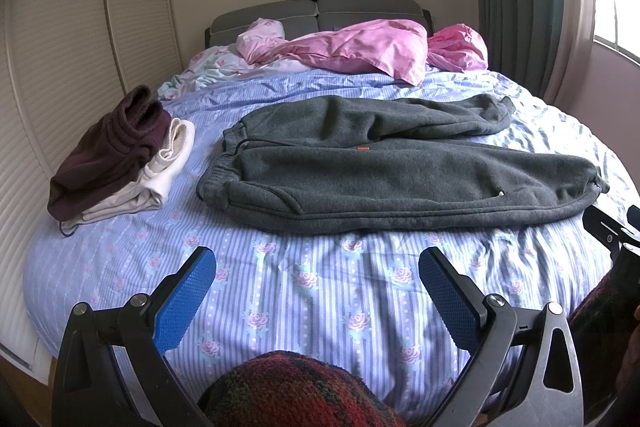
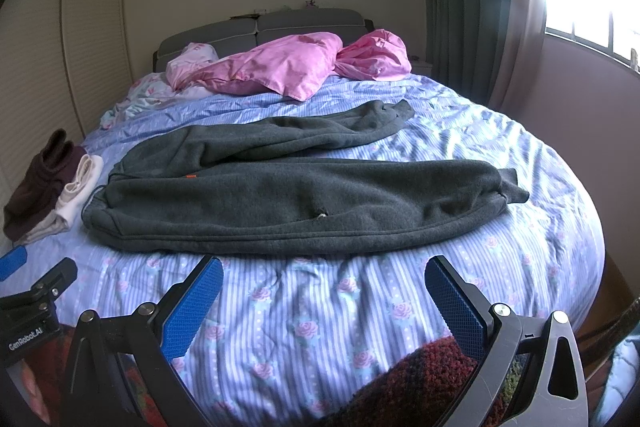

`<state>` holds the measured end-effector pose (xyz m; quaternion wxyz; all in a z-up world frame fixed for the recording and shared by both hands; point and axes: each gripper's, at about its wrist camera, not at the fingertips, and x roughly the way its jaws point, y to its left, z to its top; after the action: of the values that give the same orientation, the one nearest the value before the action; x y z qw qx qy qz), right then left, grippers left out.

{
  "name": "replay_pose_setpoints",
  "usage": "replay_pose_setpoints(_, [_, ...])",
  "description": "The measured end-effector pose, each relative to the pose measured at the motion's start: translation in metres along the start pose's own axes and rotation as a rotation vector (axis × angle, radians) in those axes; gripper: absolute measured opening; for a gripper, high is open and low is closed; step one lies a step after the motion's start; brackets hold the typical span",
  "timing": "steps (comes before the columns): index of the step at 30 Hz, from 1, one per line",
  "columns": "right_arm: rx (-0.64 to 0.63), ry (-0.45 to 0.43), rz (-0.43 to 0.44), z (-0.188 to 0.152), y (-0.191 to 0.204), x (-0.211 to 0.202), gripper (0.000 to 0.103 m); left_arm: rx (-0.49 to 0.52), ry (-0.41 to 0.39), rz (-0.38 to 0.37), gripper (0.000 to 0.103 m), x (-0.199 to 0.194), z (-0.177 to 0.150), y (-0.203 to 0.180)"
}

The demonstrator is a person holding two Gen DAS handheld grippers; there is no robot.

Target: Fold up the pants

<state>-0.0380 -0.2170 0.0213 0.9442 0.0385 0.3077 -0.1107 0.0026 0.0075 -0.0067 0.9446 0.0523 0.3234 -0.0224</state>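
Dark grey sweatpants [image 1: 384, 167] lie spread flat across the bed, waistband to the left, both legs running to the right; they also show in the right wrist view [image 2: 304, 199]. The far leg angles away toward the back right. My left gripper [image 1: 316, 263] is open and empty, held above the bedsheet just short of the pants' near edge. My right gripper [image 2: 324, 271] is open and empty too, also in front of the near edge. The right gripper shows at the right edge of the left wrist view [image 1: 616, 231], and the left gripper at the left edge of the right wrist view [image 2: 36, 283].
A blue striped floral sheet [image 1: 320, 299] covers the bed. A folded maroon garment on a folded white one [image 1: 116, 155] sits at the left. Crumpled pink bedding [image 1: 360, 47] lies by the grey headboard. A closet door stands at left, a window and curtain at right.
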Motion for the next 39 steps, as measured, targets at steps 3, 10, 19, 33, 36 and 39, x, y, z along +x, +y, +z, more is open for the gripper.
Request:
replay_pose_setpoints(3, [-0.002,-0.001,-0.001,0.0,0.0,-0.0002,0.102,-0.001,0.001,-0.001,0.103,0.0016,-0.0004,0.0019])
replay_pose_setpoints(10, [-0.001,-0.001,-0.001,0.0,-0.0002,0.0,0.102,0.001,-0.002,-0.001,0.103,-0.0029,-0.0001,-0.002])
replay_pose_setpoints(19, [0.0,-0.001,0.0,0.0001,-0.0002,0.0001,0.102,-0.001,-0.003,-0.003,0.103,-0.003,0.0016,-0.0036])
replay_pose_setpoints(33, [0.002,0.0,0.001,0.0003,-0.0003,0.0001,0.102,0.0,-0.002,-0.002,0.103,-0.0027,0.0016,-0.0038])
replay_pose_setpoints(36, [0.002,-0.001,0.001,0.0003,-0.0001,0.0001,0.102,0.0,-0.002,-0.003,0.103,-0.0027,0.0015,-0.0038])
replay_pose_setpoints(39, [0.001,0.0,0.002,0.0005,-0.0005,0.0,0.103,0.0,-0.002,-0.002,0.103,-0.0026,0.0014,-0.0038])
